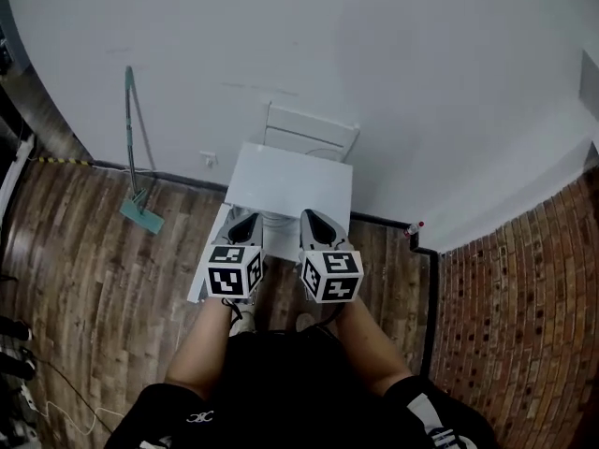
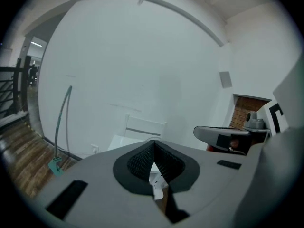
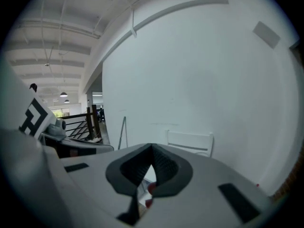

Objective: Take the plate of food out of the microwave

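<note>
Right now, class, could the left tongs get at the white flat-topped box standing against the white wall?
Probably yes. The shut left tongs hang at the near edge of the white flat-topped box, with nothing visible between them. The right tongs sit alongside, apart.

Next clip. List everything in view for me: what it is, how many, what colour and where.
Wall: one, white, straight ahead.
Floor: brown wood planks; red brick at the right.
Mop: one, teal head, leaning on the wall at the left.
Stand: one, white, against the wall in front of the person.
Frame: one, white, like a chair back, behind the stand.
Pipe: one, black, along the edge of the brick.
Microwave, plate: none recognisable.
Left gripper: grey, shut, empty, over the stand's near edge.
Right gripper: grey, shut, empty, beside the left.
Shorts: black, bottom centre.
</note>
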Demonstrator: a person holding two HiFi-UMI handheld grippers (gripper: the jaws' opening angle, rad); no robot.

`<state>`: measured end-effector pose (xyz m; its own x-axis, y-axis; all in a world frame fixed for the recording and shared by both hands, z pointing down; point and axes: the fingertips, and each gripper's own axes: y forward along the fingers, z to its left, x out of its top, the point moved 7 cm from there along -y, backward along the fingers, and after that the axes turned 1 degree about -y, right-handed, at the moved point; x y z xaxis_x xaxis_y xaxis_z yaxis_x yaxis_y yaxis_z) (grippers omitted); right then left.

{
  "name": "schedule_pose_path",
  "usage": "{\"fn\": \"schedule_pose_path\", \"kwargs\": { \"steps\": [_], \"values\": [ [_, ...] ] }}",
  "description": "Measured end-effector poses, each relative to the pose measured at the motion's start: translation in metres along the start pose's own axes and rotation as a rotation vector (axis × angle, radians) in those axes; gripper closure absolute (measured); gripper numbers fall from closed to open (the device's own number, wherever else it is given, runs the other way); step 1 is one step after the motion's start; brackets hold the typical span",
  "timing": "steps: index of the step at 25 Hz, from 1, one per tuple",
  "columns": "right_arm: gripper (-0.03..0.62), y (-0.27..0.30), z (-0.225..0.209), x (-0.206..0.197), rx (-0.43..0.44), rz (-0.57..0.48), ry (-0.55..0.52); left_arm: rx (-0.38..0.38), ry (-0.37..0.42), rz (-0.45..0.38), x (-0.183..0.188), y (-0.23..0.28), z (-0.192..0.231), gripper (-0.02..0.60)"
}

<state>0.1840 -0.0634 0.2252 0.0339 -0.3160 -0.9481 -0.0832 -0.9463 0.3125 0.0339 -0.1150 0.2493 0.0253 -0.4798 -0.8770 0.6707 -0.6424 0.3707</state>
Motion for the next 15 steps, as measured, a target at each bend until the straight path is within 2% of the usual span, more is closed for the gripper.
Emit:
{"fn": "schedule_pose_path", "kwargs": {
  "steps": [7,15],
  "values": [
    [0.588,0.014,-0.012,-0.041,0.193,0.122,-0.12,0.181,-0.15,-0.013,-0.045,0.0,-0.014,0.584],
    [0.588,0.028,-0.024,-0.123,0.374,0.301,-0.239,0.333,-0.398,0.006,-0.143,0.015,-0.019,0.584]
  ]
}}
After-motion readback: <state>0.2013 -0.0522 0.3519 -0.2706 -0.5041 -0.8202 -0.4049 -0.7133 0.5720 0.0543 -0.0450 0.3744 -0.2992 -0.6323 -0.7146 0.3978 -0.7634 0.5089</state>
